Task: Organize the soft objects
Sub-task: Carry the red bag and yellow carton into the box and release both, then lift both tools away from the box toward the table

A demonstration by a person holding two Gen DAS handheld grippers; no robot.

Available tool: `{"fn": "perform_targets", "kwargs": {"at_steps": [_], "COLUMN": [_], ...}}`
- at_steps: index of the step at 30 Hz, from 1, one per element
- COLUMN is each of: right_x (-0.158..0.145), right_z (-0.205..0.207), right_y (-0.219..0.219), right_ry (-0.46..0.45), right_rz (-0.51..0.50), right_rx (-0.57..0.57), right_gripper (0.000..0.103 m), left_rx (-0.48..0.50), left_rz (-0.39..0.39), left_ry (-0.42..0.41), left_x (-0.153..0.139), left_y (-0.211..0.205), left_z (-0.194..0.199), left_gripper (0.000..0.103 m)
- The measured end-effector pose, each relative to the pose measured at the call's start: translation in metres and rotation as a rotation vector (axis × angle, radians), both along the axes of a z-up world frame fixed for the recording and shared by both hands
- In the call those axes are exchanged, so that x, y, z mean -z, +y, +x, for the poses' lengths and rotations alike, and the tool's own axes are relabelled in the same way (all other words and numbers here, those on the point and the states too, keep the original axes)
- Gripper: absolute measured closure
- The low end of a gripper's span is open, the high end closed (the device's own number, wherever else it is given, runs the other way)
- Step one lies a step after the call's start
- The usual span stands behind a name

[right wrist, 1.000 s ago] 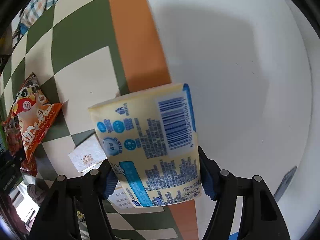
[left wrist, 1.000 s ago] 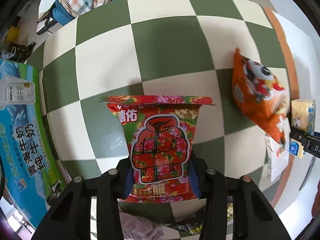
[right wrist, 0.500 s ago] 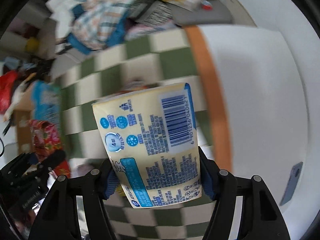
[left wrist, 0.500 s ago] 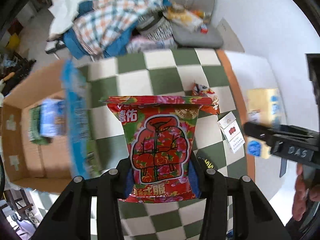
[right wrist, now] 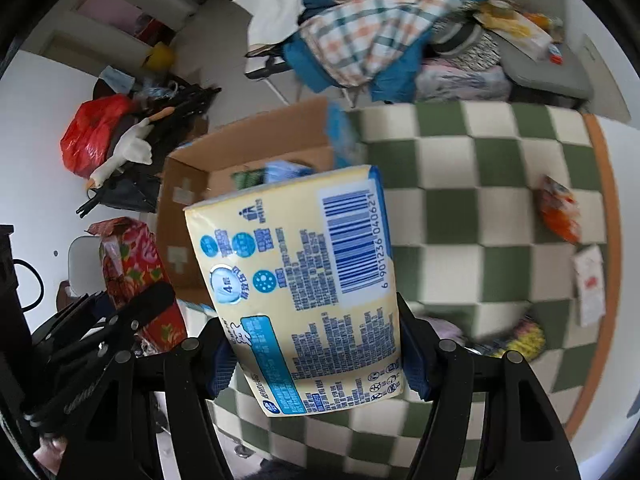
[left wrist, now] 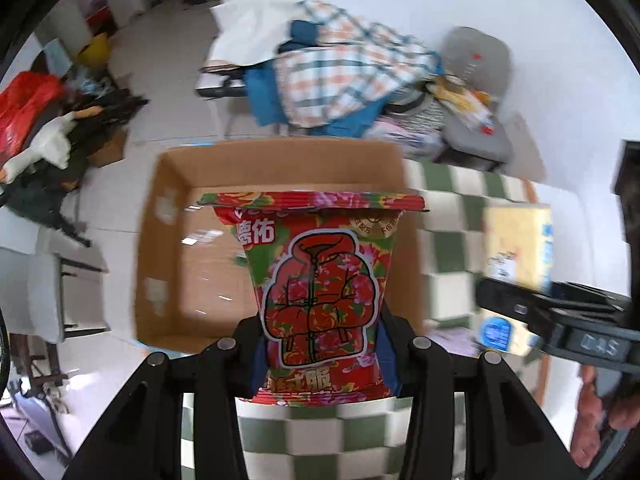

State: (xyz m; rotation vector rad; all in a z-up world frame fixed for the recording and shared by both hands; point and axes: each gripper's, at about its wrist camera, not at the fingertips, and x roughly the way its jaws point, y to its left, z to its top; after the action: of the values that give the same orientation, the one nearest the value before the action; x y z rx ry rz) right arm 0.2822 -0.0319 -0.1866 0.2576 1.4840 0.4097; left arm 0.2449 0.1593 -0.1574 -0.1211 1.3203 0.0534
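My left gripper [left wrist: 320,356] is shut on a red floral tissue pack [left wrist: 320,284] and holds it up in front of an open cardboard box [left wrist: 168,240] to the left of the checkered table. My right gripper [right wrist: 316,360] is shut on a pale yellow tissue pack [right wrist: 300,280] with a barcode, held above the table's left side. In the left wrist view the yellow pack [left wrist: 516,248] and right gripper show at the right. In the right wrist view the red pack [right wrist: 132,268] and the box [right wrist: 248,152] show at the left.
The green and white checkered table [right wrist: 500,208] carries an orange snack bag [right wrist: 558,216], a small white box [right wrist: 588,284] and a yellow packet [right wrist: 524,338]. Blue and green packs [right wrist: 276,172] lie in the box. Chairs piled with clothes [left wrist: 340,80] stand behind.
Both grippers have lifted off the table and swung left towards the cardboard box, each still holding its pack. The box now fills the left wrist view.
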Motion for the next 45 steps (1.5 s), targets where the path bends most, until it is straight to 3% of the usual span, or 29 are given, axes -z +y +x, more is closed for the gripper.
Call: {"fn": "perform_targets", "kwargs": {"at_steps": [6,11,18,29,32,35,37,39,45], "right_x": [0.014,0.049,0.085,0.115,0.115,0.114,0.113,0.111,0.100], "right_z": [0.041,0.077,0.100,0.126,0.127,0.125,0.122,0.118,0.100], "right_y": [0.077,0.106,0.123,0.131,0.130,0.129,0.128,0.128,0.127], "right_ry": [0.008,0.038,0.056,0.074,0.061,0.060,0.064,0.067,0.042], "right_rz": [-0.087,-0.180,-0.295,-0.358,-0.368,-0.358,-0.355,-0.346,-0.355], "right_rx": [0.029,0.062,0.053,0.050,0.058,0.061,0.056,0.049,0.018], "right_gripper": [0.034,0.034,0.034,0.032,0.022,0.021,0.019,0.009,0.000], "left_rx": [-0.080,-0.119,-0.134,-0.114,-0.115,-0.107,-0.103,-0.102,-0.107], "left_rz": [0.003,0.004,-0.071,-0.045,-0.047,-0.048,-0.049,-0.048,-0.091], "left_ry": [0.092,0.179,0.262,0.348,0.324,0.303,0.285,0.274,0.267], "left_x": [0.046,0.091,0.124,0.141,0.134,0.126,0.120,0.115,0.108], "left_y": [0.084,0.128,0.141,0.140,0.138,0.137,0.135,0.135,0.128], "left_z": [0.048,0.080,0.102,0.123,0.122,0.120,0.118,0.116,0.089], "left_gripper": [0.062,0.062,0.062,0.058,0.050,0.040,0.023,0.014,0.004]}}
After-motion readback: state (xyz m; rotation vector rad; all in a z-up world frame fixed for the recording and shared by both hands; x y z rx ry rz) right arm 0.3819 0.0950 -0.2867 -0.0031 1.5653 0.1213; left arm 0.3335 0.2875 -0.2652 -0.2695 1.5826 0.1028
